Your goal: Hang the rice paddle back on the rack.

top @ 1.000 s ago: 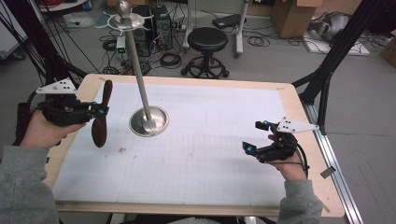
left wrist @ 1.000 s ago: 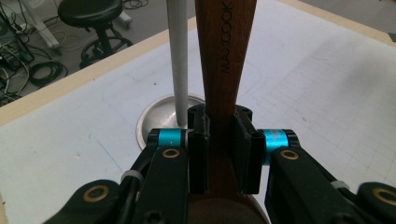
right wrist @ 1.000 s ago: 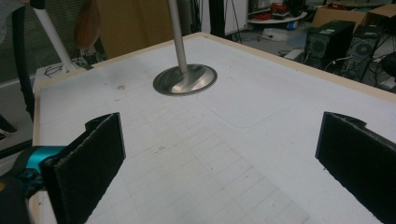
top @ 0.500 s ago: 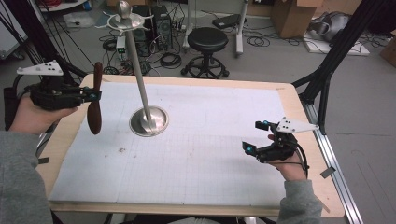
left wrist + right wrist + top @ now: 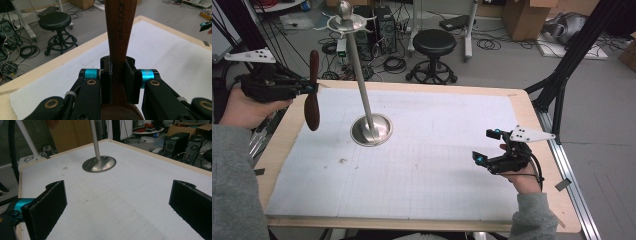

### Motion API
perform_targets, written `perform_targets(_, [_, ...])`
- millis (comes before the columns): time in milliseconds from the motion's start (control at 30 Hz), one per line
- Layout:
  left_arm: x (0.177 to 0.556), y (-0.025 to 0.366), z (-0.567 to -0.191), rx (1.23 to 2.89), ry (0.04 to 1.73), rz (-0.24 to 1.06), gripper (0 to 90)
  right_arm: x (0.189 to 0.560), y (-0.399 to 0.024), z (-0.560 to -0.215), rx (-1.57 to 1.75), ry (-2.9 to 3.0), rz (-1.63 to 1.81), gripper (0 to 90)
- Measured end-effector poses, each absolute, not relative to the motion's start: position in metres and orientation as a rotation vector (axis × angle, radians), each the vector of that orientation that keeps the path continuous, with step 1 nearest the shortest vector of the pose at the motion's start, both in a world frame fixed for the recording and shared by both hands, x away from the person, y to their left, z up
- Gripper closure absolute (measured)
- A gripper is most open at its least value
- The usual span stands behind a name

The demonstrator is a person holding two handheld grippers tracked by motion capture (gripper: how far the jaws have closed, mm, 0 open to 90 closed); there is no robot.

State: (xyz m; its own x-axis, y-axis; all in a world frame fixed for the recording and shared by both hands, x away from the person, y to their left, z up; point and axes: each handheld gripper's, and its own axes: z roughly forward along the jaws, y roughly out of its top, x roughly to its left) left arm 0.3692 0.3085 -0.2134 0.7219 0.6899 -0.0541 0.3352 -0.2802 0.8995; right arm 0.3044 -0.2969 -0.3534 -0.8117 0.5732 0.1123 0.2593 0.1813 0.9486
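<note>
1. I am holding the wooden spoon (image 5: 312, 95) in the left gripper (image 5: 307, 89), off the table (image 5: 522, 100) at its left edge. The jaws are clamped on the handle, as the left gripper view is showing, with a pad pressing on either side of the wood (image 5: 117, 75).

2. The spoon is hanging upright, bowl end down and handle tip up, to the left of the metal stand (image 5: 362, 95) and apart from it.

3. I am judging this to be the carry step: the spoon is gripped and lifted, and it is not yet on the stand.

4. The right gripper (image 5: 488, 146) is resting near the table's right edge. Its jaws are standing wide apart with nothing between them, as the right gripper view is showing, with the stand's round base (image 5: 99, 164) lying ahead.

5. The next move, as I am judging it, is calling for bringing the spoon across to the hooks at the stand's top (image 5: 346, 21). That is needing more height and a steady grip, so that the spoon is not knocking the pole.

6. I am counting one spoon, one stand, two grippers, and one white gridded mat (image 5: 437, 165) covering the table. On the floor beyond, one black stool (image 5: 433, 42) is standing.
</note>
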Motion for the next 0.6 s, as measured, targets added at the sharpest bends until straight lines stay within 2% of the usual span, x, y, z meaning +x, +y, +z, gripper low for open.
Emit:
perform_targets(267, [0.367,0.311,-0.197,1.857,0.784,0.491,77.6,0.304,-0.297,-0.353,0.797,2.186,1.675,0.1])
perform_targets(600, [0.367,0.306,-0.178,1.804,0.749,0.48,77.6,0.304,-0.297,-0.353,0.799,2.189,1.676,0.1])
